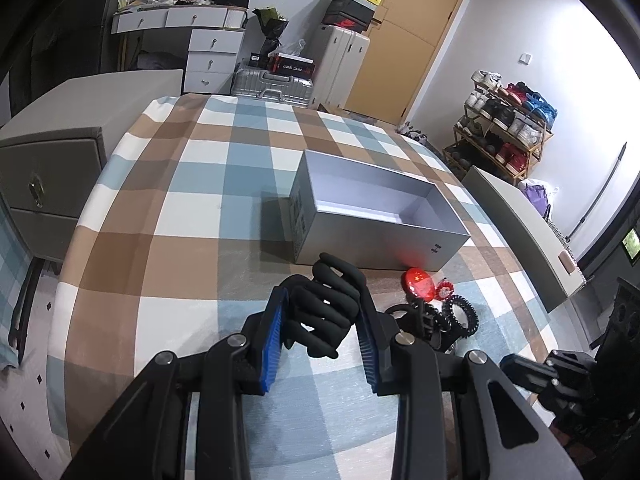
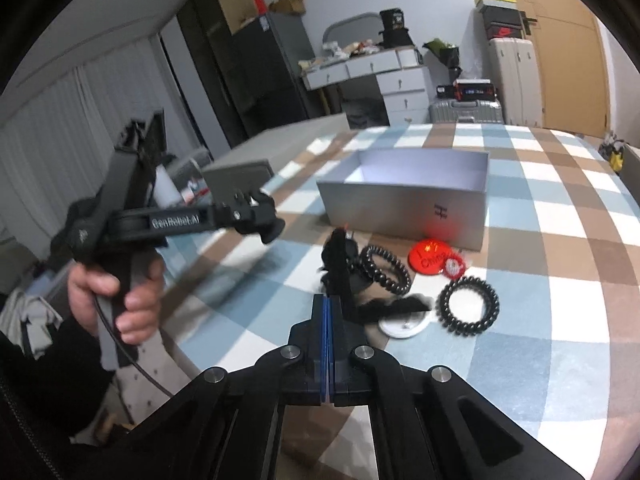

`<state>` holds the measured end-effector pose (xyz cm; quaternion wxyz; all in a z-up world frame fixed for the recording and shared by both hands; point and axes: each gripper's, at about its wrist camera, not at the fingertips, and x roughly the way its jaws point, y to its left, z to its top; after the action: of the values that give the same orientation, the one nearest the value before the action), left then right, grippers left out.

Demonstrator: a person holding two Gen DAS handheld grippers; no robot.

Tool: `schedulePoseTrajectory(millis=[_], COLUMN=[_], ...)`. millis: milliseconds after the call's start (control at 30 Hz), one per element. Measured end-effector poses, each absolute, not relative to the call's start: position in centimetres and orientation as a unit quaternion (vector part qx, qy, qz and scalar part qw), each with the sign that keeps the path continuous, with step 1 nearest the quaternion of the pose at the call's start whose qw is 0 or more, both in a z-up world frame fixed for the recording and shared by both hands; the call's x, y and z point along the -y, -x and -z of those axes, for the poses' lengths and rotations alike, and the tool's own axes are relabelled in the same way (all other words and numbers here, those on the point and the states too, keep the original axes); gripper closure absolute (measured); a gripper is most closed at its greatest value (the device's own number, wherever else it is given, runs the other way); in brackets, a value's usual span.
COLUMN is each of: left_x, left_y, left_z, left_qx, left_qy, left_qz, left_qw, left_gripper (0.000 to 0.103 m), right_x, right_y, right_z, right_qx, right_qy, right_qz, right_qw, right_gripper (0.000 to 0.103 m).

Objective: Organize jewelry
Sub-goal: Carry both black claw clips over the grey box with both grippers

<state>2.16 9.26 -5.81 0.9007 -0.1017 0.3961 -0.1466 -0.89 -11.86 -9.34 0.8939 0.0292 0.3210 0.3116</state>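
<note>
Lying ahead of right gripper (image 2: 329,312): hair ties (image 2: 467,305)

"GenRobot.AI" on left gripper (image 2: 260,216); "China" on red badge (image 2: 434,258)

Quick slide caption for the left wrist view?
Left tool grips a black hair claw clip above the checked cloth, with the open grey box ahead.
</note>
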Motion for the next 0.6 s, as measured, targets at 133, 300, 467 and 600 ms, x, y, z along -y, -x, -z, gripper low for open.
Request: schedulePoseTrajectory(millis=[133, 300, 467, 600], left_x=[-8.7, -8.7, -8.8, -9.0], left_y=[-2.4, -2.6, -2.6, -2.6], left_z=[5.5, 5.6, 5.9, 6.2], left_qx=[-0.394, -0.398, -0.405, -0.411], left_qy=[0.095, 0.092, 0.093, 0.095], left_qz=[0.150, 0.144, 0.138, 0.134], left_qw=[0.902, 0.902, 0.899, 0.897], left_gripper=[0.075, 0.075, 0.075, 0.075], right_x=[11.3, 11.0, 11.0, 10.5], right_y=[0.9, 0.2, -0.9, -0.9], right_z=[10.0, 10.9, 12.3, 12.9], right_qx=[-0.325, -0.338, -0.368, -0.378], right_qy=[-0.013, -0.007, -0.014, 0.002], right_qz=[-0.311, -0.304, -0.293, -0.296], right_qw=[0.893, 0.891, 0.882, 0.877], right_gripper=[0.103, 0.098, 0.071, 0.071])
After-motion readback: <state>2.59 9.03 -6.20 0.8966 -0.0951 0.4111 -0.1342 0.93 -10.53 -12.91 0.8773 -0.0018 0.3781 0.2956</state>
